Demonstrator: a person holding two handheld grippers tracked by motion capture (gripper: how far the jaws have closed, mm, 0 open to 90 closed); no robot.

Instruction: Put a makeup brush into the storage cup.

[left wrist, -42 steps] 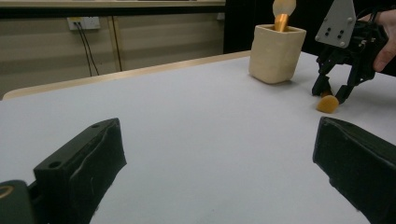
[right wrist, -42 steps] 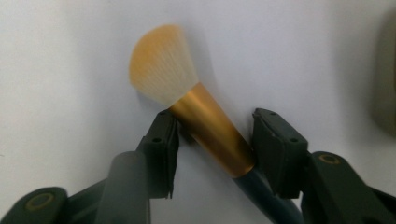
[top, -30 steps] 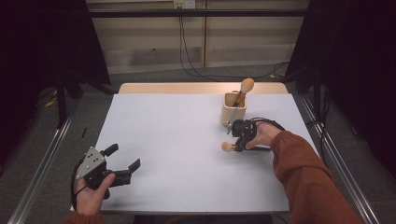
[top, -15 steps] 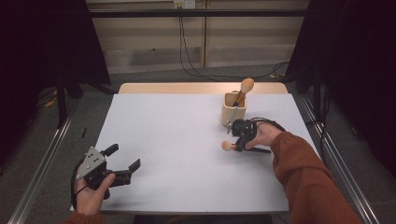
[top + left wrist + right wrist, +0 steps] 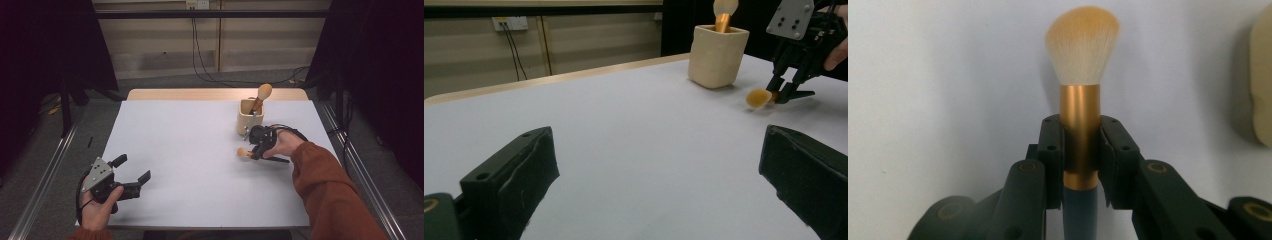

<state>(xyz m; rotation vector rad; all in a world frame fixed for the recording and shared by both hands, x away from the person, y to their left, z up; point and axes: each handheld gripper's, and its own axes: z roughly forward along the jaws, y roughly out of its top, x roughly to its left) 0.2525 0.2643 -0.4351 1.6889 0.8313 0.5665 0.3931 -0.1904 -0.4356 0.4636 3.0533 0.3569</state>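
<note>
Your right gripper (image 5: 254, 148) is pinching a makeup brush (image 5: 1080, 100) by its gold ferrule; in the right gripper view both black jaws press against that metal collar, with the dark blue handle running down between them and the pale, orange-tipped bristles fanning out above. From the high view, the brush (image 5: 244, 152) lies low over the white table (image 5: 200, 150), bristles pointing toward the left edge, close to the right edge and about midway between the near and far edges. Whether the bristles touch the surface cannot be told.

Just beyond your right gripper, toward the far right corner, stands a cream square holder (image 5: 249, 117) with a second brush (image 5: 261, 95) leaning out of it, bristle head up. The holder and the held brush are near each other but apart.

Your left gripper (image 5: 131, 176) sits at the near left corner of the table, jaws spread wide with nothing between them; the left gripper view shows the two black jaws far apart over bare tabletop, with the holder (image 5: 717, 56) and your right gripper (image 5: 785, 92) well away across the table.
</note>
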